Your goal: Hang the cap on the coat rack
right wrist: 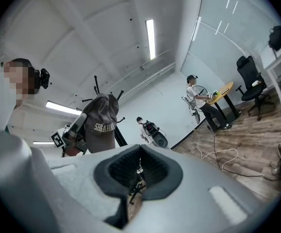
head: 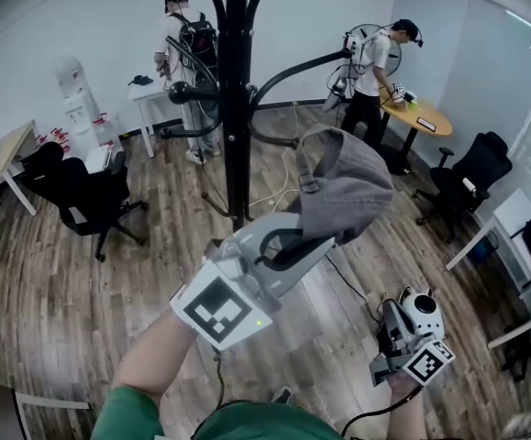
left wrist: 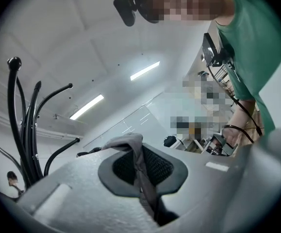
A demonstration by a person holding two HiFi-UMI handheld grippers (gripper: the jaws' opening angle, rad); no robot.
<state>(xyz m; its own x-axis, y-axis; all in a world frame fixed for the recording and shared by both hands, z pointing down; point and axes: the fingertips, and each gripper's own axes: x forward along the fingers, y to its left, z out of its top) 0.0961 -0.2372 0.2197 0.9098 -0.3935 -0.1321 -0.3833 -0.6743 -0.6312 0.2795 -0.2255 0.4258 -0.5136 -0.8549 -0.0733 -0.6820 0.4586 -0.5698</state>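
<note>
Left tongs (head: 304,242) clamped tight on a fold of the cap (head: 346,183). Left forearm reaches out ahead, tongs about level and aimed at the coat rack (head: 237,108). Cap hangs in the air off the tips, near the rack's lower hooks, not on one. Right tongs (head: 410,310) closed, nothing in them, held low at right, well apart from cap.

The person wore a green short-sleeved shirt (head: 247,424). The left gripper (head: 318,238) and right gripper (head: 398,314) were pale grey, each bearing a white marker cube (head: 215,308) with black squares. A black cable (head: 375,415) ran from the right one.
</note>
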